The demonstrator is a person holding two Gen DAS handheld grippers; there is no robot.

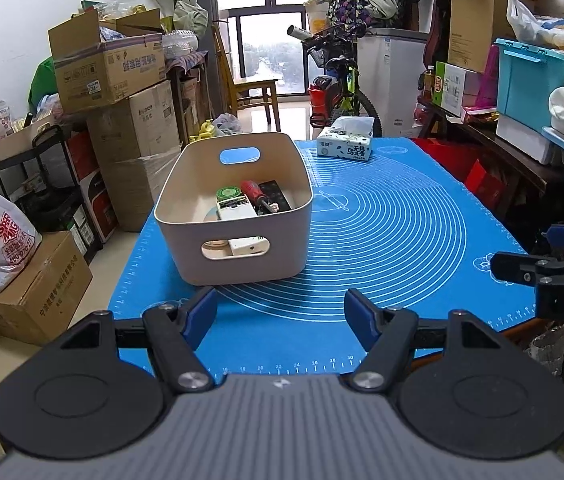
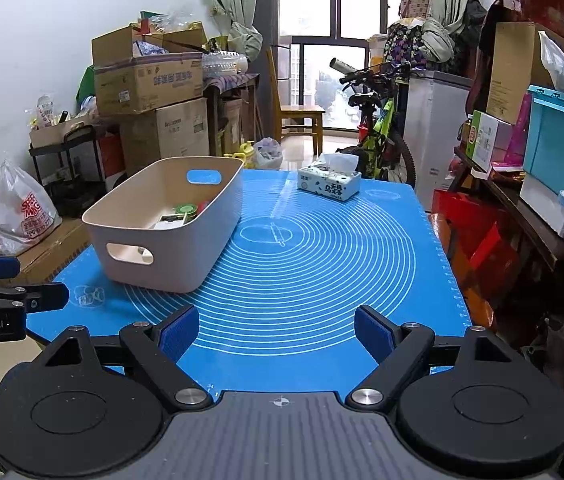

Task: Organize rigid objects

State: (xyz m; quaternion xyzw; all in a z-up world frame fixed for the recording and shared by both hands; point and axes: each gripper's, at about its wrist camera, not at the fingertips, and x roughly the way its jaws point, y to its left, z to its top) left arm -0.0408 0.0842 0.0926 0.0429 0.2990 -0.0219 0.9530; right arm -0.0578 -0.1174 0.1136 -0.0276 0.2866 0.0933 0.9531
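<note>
The bin (image 1: 234, 216) stands on the blue mat (image 1: 382, 240), at about 10 o'clock from the mat's ring pattern, its long side running away from the cameras. Inside lie the rigid items, packed toward the far-right corner: a green round tin (image 1: 229, 193), a white box (image 1: 237, 210), a red-handled tool (image 1: 256, 196) and a black box (image 1: 276, 196). They rest against one another. This grouping suggests that the sorting is complete or nearly so; no loose item remains on the mat other than the tissue box (image 1: 345, 145), which sits at 12 o'clock near the far edge, well apart from the bin.

The left gripper (image 1: 280, 314) hovers over the near edge of the tabletop, jaws spread, nothing between them. The right gripper (image 2: 278, 330) does the same, jaws spread and empty. Both are clear of the bin, a posture consistent with a pause or a finished task.

View differences:
- The left wrist view looks down into the bin and shows all four items, plus the white box through the near handle slot.
- The right wrist view sees the bin obliquely from 4 o'clock; its wall hides most of the contents, leaving only the tin, a red patch and part of the white box.
- Each view shows the other gripper at its frame edge.
</note>
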